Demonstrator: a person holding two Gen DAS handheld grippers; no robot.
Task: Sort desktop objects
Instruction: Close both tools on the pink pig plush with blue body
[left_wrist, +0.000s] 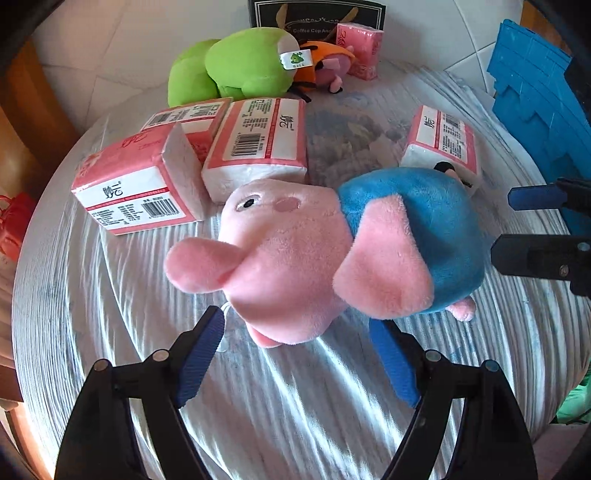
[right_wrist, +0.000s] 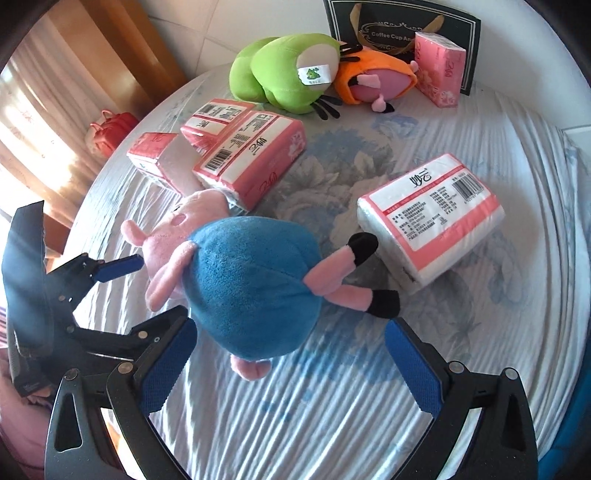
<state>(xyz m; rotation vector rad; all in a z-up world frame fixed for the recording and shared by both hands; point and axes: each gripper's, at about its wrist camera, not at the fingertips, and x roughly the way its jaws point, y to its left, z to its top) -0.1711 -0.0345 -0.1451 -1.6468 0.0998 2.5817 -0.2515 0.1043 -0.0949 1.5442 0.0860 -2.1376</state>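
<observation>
Three plush toys show: a pig in blue (right_wrist: 251, 280), with a green frog (right_wrist: 284, 70) and an orange-hooded pig (right_wrist: 376, 79) beyond it. Five pink tissue packs: three clustered (right_wrist: 251, 158) beside the blue pig's head, one (right_wrist: 432, 214) by its feet, one (right_wrist: 439, 68) beside the orange-hooded pig.

The pig plush (left_wrist: 325, 254) lies just ahead of the left tool (left_wrist: 299, 354) and the right tool (right_wrist: 288, 362), blocking forward travel. Bare tabletop (right_wrist: 332, 413) lies open between each tool's spread fingers. Beyond the plush, tissue packs (left_wrist: 255, 144) crowd left; one pack (right_wrist: 432, 218) sits right.
</observation>
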